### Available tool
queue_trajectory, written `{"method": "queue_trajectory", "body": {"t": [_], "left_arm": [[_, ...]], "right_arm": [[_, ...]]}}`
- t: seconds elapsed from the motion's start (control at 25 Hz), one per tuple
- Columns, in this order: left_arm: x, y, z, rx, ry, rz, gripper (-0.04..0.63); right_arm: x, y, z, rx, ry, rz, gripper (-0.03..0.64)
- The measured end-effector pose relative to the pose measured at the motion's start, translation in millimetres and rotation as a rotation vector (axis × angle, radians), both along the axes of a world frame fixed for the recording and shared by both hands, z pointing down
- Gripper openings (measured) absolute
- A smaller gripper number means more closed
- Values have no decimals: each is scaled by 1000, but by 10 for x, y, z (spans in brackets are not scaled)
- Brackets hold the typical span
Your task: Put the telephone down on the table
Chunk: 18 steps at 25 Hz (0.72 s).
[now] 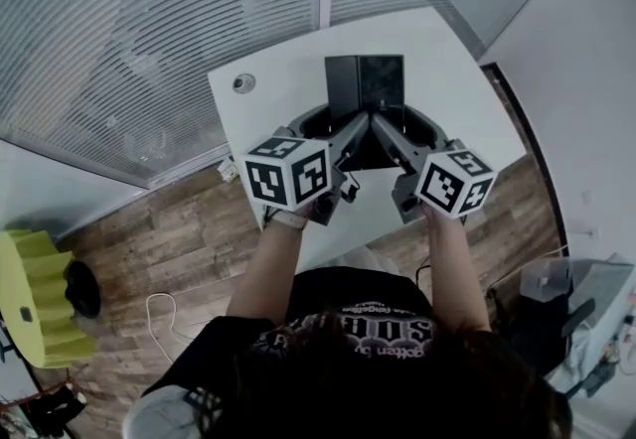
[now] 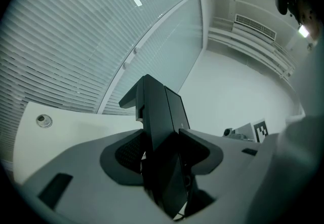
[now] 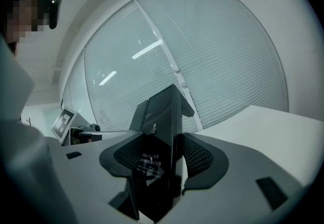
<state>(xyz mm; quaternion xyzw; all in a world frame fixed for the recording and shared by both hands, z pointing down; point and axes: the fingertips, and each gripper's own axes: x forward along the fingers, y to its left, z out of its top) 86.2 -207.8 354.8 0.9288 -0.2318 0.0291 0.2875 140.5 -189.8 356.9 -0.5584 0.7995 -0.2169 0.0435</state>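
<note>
hidden: near end of the telephone (image 1: 365,87) is covered by both grippers in the head view; contact with the table (image 1: 278,89) cannot be told.
left gripper (image 2: 164,159): jaws clamped on the telephone, which rises toward 12 o'clock.
right gripper (image 3: 159,167): likewise clamped on the telephone.
telephone: over mid-table.

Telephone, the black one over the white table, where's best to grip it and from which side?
Its near end, from the person's side. The telephone is a slim slab that fits between jaws, and the left gripper and right gripper both clamp that end, holding it over the table.
</note>
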Motion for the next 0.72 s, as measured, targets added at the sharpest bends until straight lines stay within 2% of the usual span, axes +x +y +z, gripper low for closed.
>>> {"method": "queue_trajectory", "body": {"t": [0.36,0.72], "left_arm": [[-55,-228,55,-13,-8,-91,207],[168,-607,105,-25,-28,-200,207]], "right_arm": [[-42,-279,55,-12,-10,-86,249],[191,-719,109,-27,-24,-195,249]]}}
